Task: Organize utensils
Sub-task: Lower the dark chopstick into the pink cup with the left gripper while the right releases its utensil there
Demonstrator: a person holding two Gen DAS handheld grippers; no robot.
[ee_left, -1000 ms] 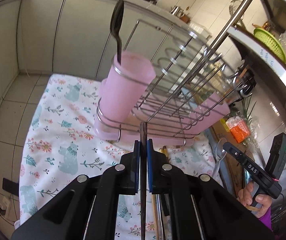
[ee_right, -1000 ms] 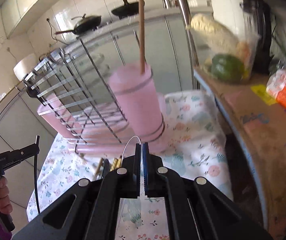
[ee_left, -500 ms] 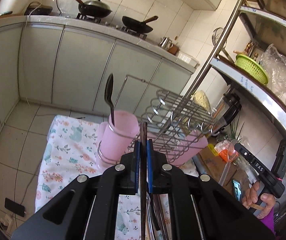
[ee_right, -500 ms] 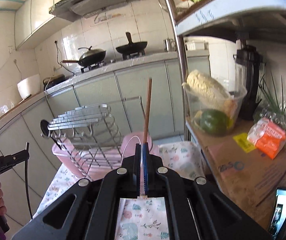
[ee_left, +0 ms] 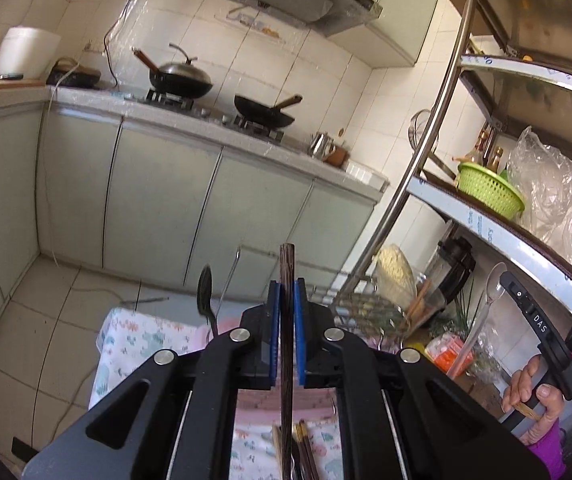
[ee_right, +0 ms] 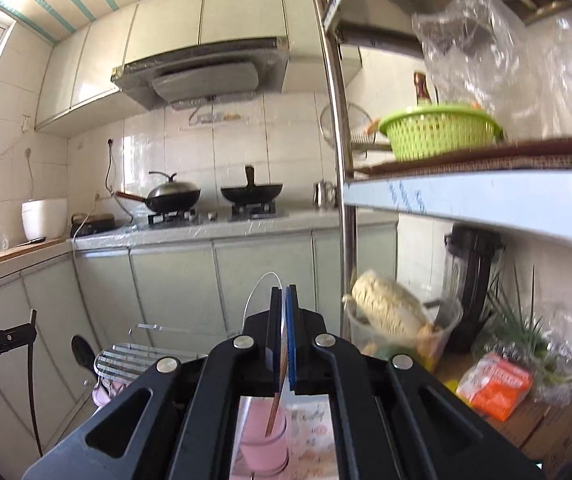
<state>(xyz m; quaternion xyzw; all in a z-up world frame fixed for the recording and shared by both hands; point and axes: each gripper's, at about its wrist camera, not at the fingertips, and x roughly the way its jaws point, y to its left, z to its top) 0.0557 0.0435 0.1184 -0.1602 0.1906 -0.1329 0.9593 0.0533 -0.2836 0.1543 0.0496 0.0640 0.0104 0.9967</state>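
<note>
Pink cup (ee_right: 263, 444) holds one chopstick (ee_right: 273, 416); left jaws clamp a dark chopstick (ee_left: 286, 320), right jaws pinch a clear spoon (ee_left: 482, 316).

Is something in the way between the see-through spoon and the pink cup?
Nothing visible is. The right gripper holds the clear spoon up above the pink cup. Only a brown chopstick stands inside that cup, leaving room beside it.

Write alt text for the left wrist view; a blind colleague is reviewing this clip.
The left gripper, shut on a dark wooden chopstick, points up at a kitchen counter with two woks. Below it, more chopsticks lie on a floral cloth; at right, the right gripper holds a clear spoon.
</note>
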